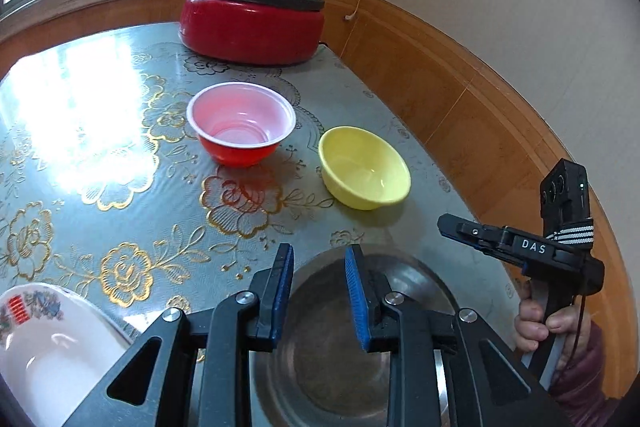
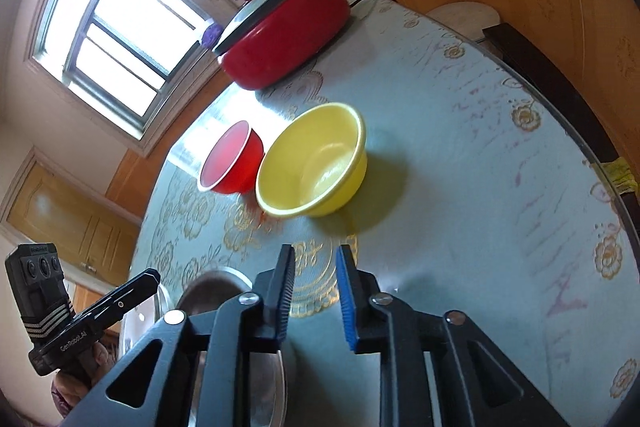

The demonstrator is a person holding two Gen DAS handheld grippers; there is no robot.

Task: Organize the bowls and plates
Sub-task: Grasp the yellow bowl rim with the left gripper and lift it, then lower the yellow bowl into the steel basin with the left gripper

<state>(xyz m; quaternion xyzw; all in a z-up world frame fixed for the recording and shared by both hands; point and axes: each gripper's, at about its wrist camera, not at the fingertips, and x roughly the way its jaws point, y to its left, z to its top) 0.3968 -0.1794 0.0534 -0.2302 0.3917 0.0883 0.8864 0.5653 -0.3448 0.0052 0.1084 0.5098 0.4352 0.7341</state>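
1. Looking along our left gripper (image 1: pixel 320 291), we see the steel bowl (image 1: pixel 416 291) directly beneath and beyond its fingers, its rim curving past the blue pads (image 1: pixel 354 287). The pads stand a little apart with nothing between them; they grip nothing.

2. At the lower left of that view lies a white plate with a patterned rim (image 1: pixel 36 311), just beside the left gripper's frame and partly hidden by it.

3. Farther out on the table (image 1: pixel 120 187) we find the yellow bowl (image 1: pixel 364 167) upright, ahead and slightly right of the left fingers, and the red bowl (image 1: pixel 240 123) upright, ahead and slightly left. In the left view the two stand close together with a gap between them; from the right wrist the red bowl (image 2: pixel 232 159) sits partly behind the yellow bowl (image 2: pixel 312 163).

4. Our right gripper (image 2: pixel 316 291) hangs above the patterned table (image 2: pixel 480 187), with the yellow bowl straight ahead of it and well apart from its tips. Its jaws show a narrow gap and hold nothing. In the left view we see the right gripper (image 1: pixel 452 223) from the side, held by a hand (image 1: pixel 536 323).

5. At the far edge stands a red lidded cooker (image 1: pixel 252 23), beyond both bowls, near the wood-panelled wall (image 1: pixel 460 99).
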